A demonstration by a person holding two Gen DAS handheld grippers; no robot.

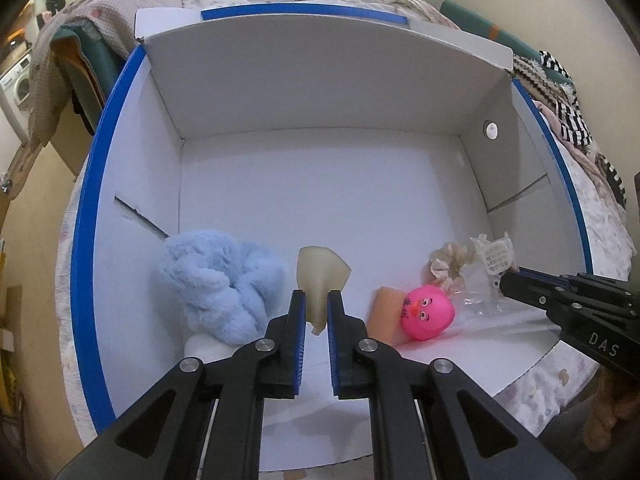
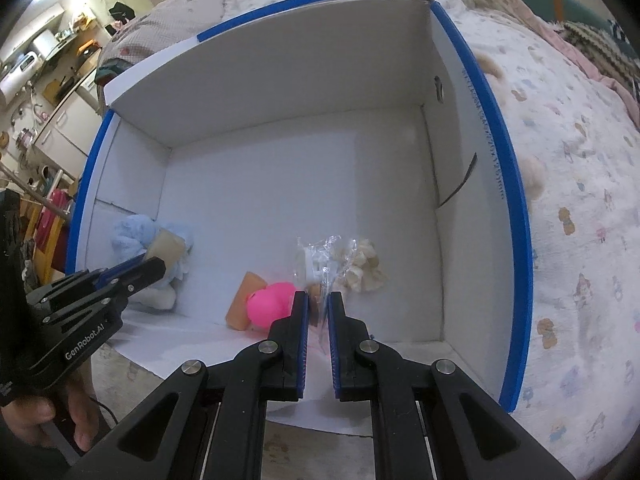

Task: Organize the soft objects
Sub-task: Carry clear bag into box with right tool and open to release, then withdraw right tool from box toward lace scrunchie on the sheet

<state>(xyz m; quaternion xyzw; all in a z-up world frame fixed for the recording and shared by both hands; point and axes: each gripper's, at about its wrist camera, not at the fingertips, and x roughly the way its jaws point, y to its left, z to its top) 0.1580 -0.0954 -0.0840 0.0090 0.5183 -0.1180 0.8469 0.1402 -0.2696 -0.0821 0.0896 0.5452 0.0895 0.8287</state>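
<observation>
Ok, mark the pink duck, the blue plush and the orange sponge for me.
pink duck [image 1: 428,314], left wrist view, on its face.
blue plush [image 1: 216,292], left wrist view, mid body.
orange sponge [image 2: 243,306], right wrist view, front face.

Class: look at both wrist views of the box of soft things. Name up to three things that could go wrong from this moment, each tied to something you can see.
1. The left hand-held gripper pinches the pale sponge by its lower part only; the sponge may slip or fold.
2. The right hand-held gripper closes on a crinkly plastic bag; the film could slide out or tear.
3. The pink toy and orange block lie beside that bag, so lifting it may knock them.
</observation>
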